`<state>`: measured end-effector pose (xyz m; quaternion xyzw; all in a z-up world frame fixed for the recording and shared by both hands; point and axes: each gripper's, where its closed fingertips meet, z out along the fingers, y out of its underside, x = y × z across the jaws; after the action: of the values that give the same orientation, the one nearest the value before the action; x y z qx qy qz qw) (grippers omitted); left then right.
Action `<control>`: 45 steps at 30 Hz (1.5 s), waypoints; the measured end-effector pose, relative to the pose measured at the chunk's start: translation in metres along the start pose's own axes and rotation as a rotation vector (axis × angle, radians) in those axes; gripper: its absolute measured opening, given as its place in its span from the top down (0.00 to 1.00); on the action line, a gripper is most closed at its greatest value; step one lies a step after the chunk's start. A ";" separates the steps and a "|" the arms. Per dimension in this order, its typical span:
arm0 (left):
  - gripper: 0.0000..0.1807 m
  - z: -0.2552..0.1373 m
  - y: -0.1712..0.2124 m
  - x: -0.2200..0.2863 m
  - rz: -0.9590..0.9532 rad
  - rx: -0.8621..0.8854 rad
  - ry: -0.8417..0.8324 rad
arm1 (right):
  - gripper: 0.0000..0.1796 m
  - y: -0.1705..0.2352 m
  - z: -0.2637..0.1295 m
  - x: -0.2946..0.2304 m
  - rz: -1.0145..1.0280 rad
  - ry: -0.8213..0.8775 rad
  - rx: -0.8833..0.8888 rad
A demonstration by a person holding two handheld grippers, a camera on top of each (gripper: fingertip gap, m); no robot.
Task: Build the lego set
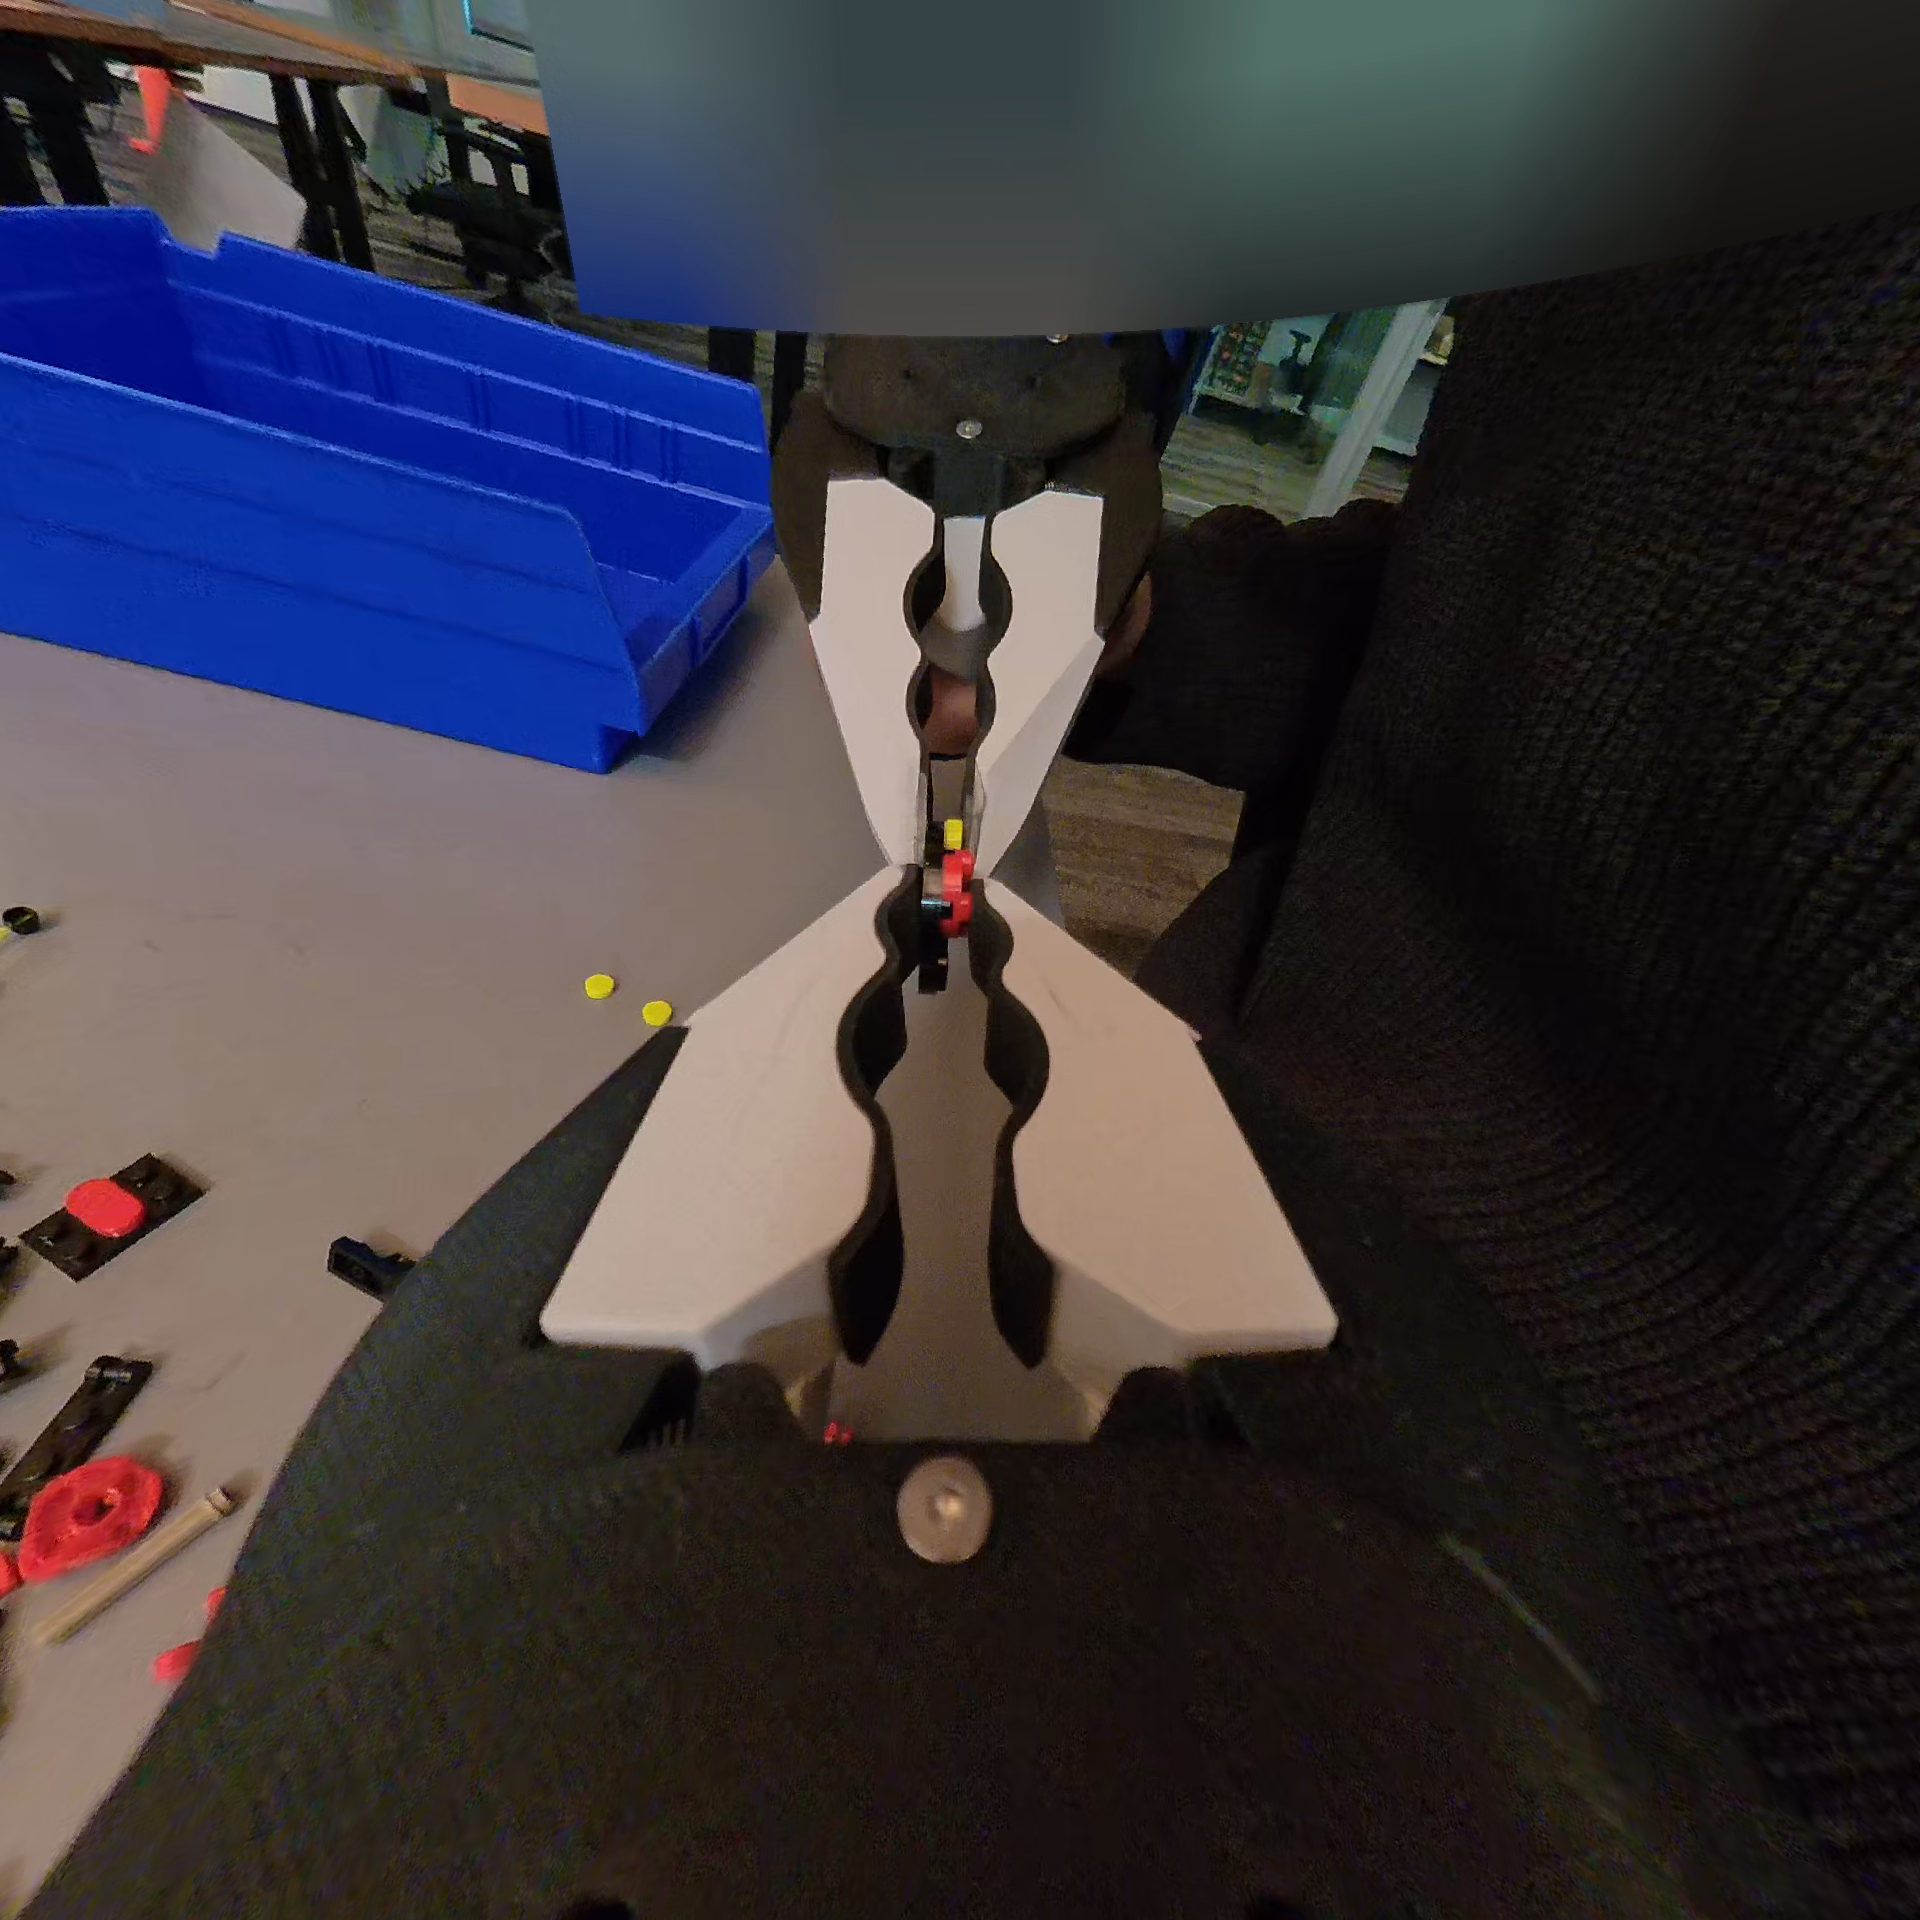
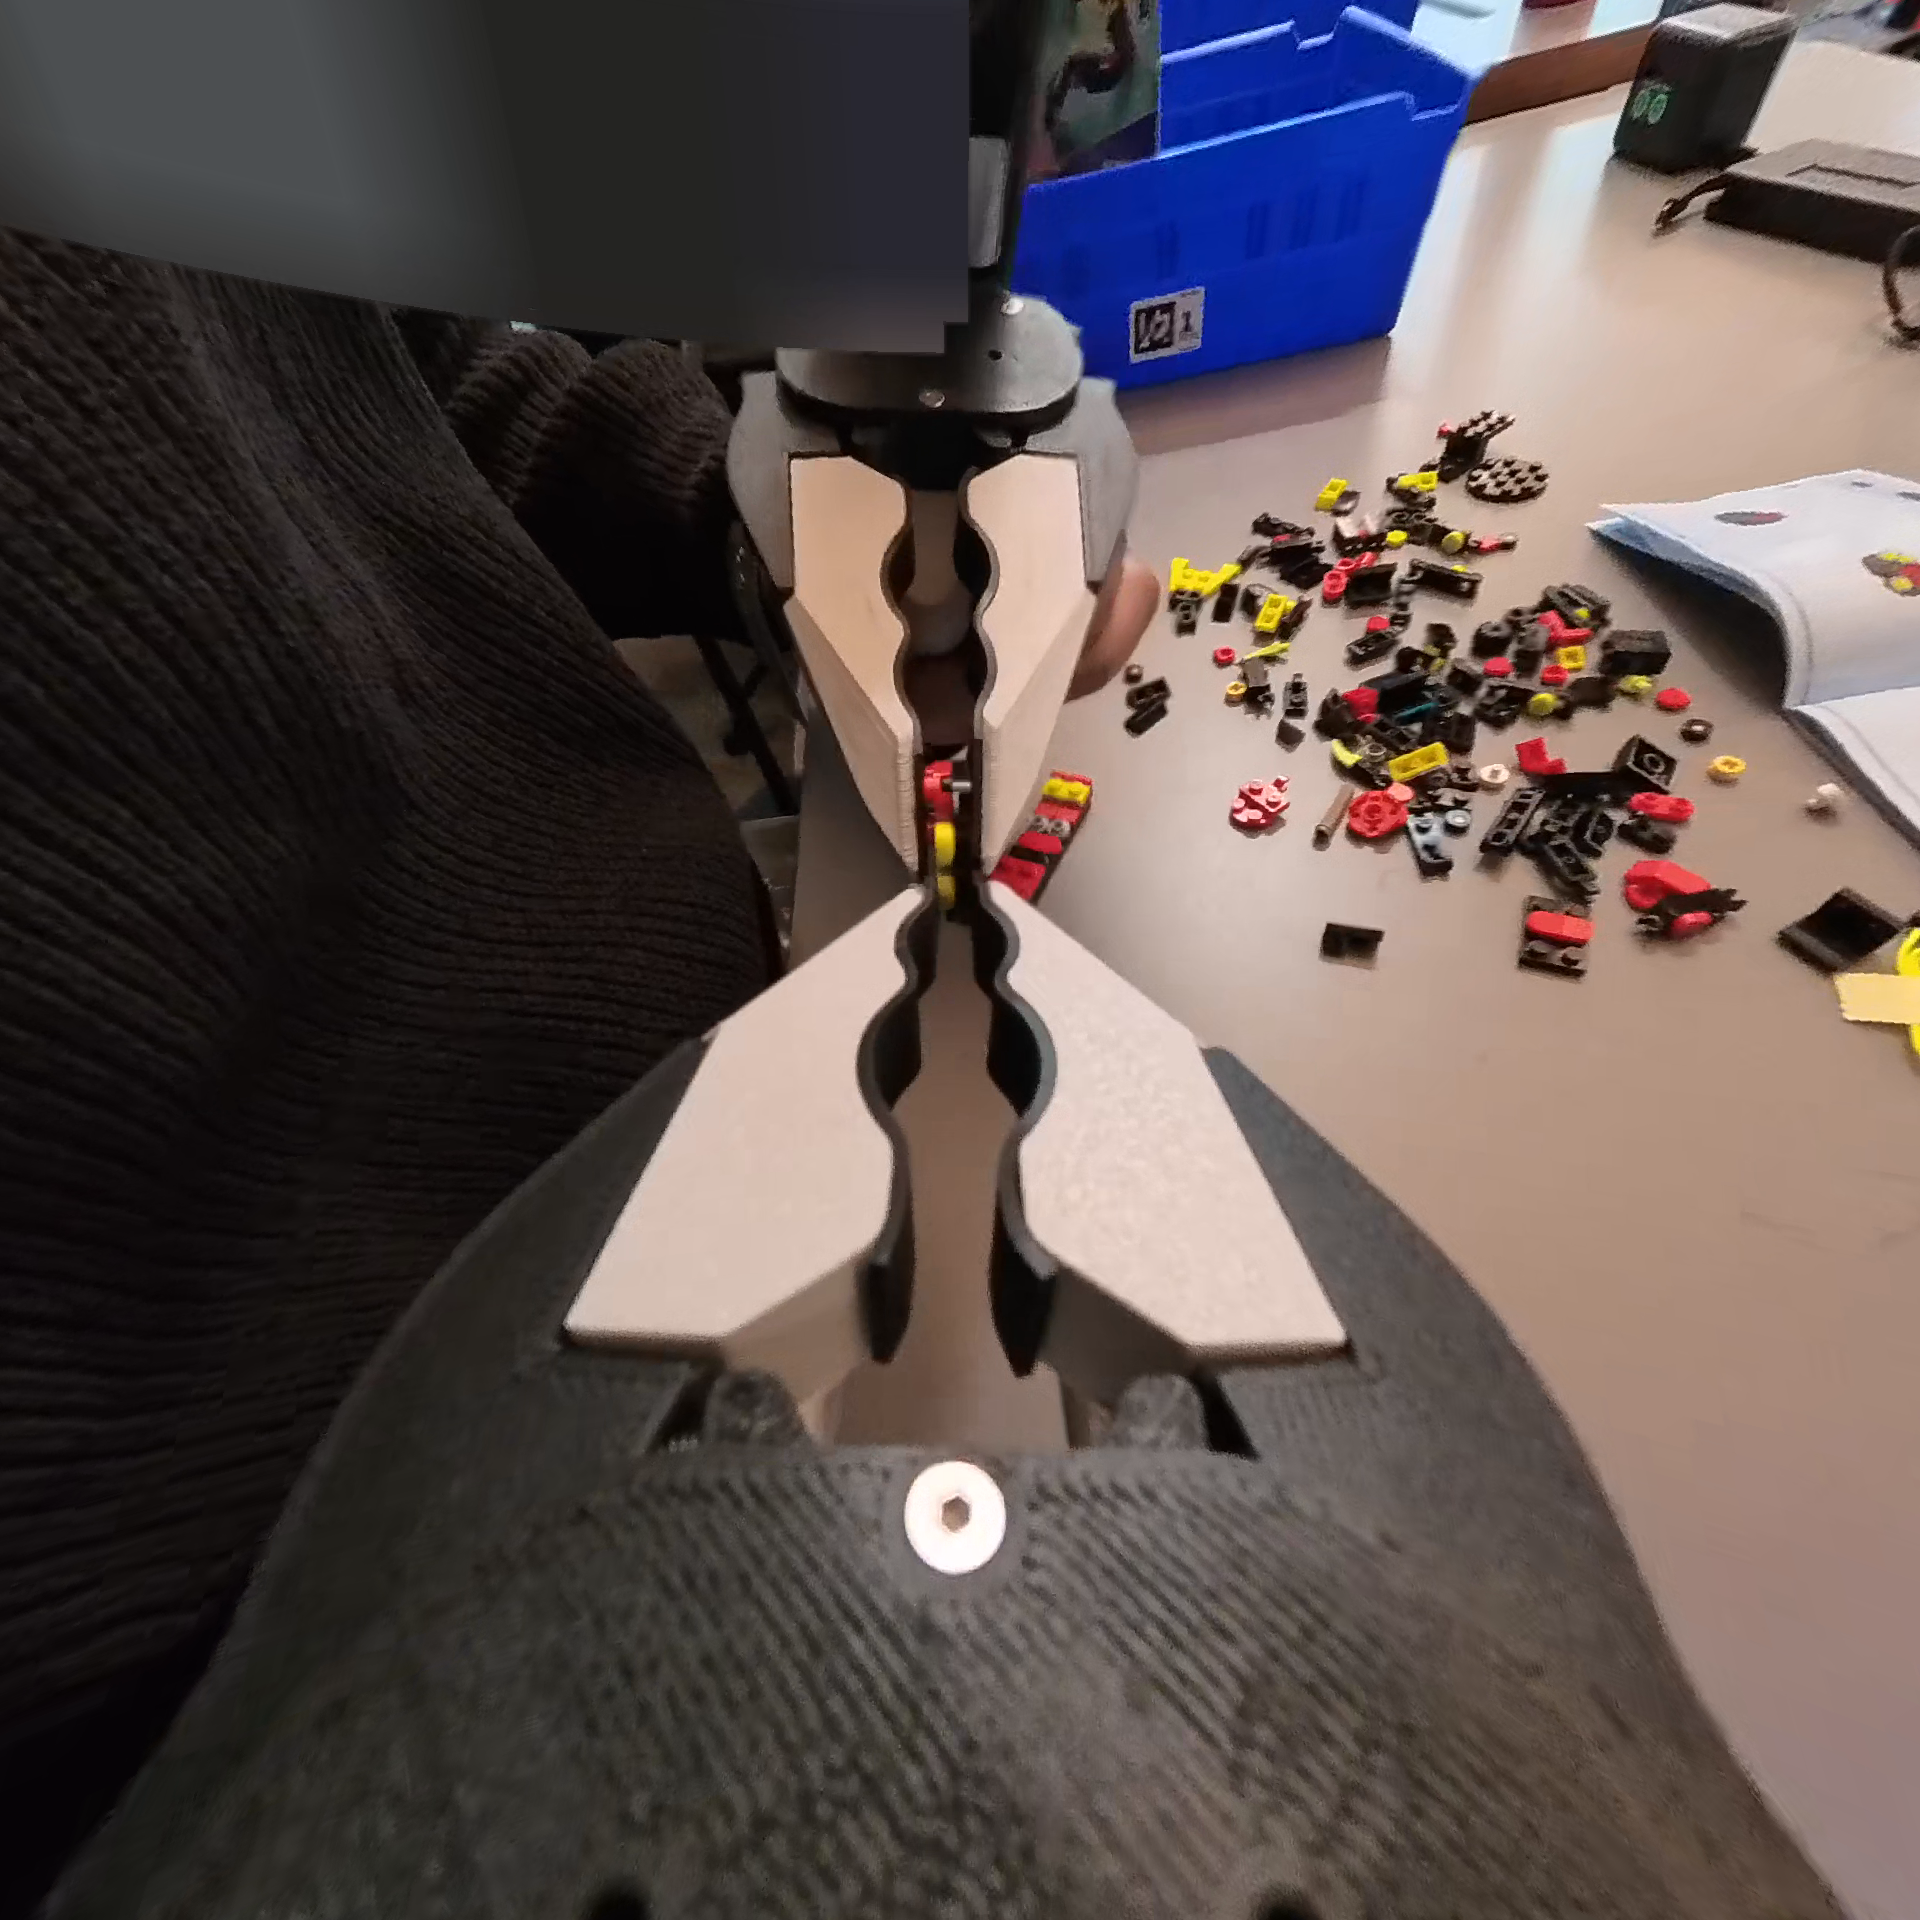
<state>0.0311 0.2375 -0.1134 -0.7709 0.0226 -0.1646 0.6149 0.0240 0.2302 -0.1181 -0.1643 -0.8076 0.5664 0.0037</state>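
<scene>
My two grippers meet tip to tip above the grey table's near edge. My left gripper is shut on a small lego assembly of red, black and yellow pieces. My right gripper is shut on the same assembly from the opposite side. In the left wrist view the right gripper reaches in from above, with a yellow piece between its tips. In the right wrist view the left gripper grips the red end. Most of the assembly is hidden between the fingers.
A pile of loose red, black and yellow pieces lies on the table, beside an open instruction booklet. A part-built strip lies near the grippers. A blue bin stands behind. A person's black sweater is close by. Left and right tips are no more than a few centimetres apart.
</scene>
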 end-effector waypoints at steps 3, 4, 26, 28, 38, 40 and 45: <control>0.97 0.000 -0.003 -0.001 -0.002 0.010 -0.011 | 0.97 -0.003 -0.003 0.000 0.005 -0.014 0.050; 0.97 0.000 -0.002 -0.001 -0.004 0.002 -0.012 | 0.95 -0.004 -0.006 0.002 -0.005 -0.005 0.056; 0.97 0.005 -0.001 -0.002 0.058 -0.014 -0.076 | 0.98 -0.012 -0.007 0.001 -0.070 0.045 0.061; 0.97 0.005 -0.002 -0.003 0.054 -0.010 -0.083 | 0.97 -0.012 -0.006 0.002 -0.078 0.055 0.053; 0.97 0.003 0.003 -0.002 0.075 -0.038 -0.087 | 0.98 -0.009 -0.003 0.001 -0.070 0.054 0.001; 0.97 0.002 0.000 -0.004 0.084 -0.028 -0.102 | 0.98 -0.012 -0.003 0.002 -0.080 0.074 0.010; 0.97 0.000 -0.001 -0.007 0.089 -0.022 -0.114 | 0.97 -0.016 -0.002 0.007 -0.082 0.092 0.079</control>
<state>0.0240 0.2395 -0.1137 -0.7838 0.0236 -0.0926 0.6136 0.0140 0.2293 -0.1040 -0.1566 -0.7897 0.5890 0.0704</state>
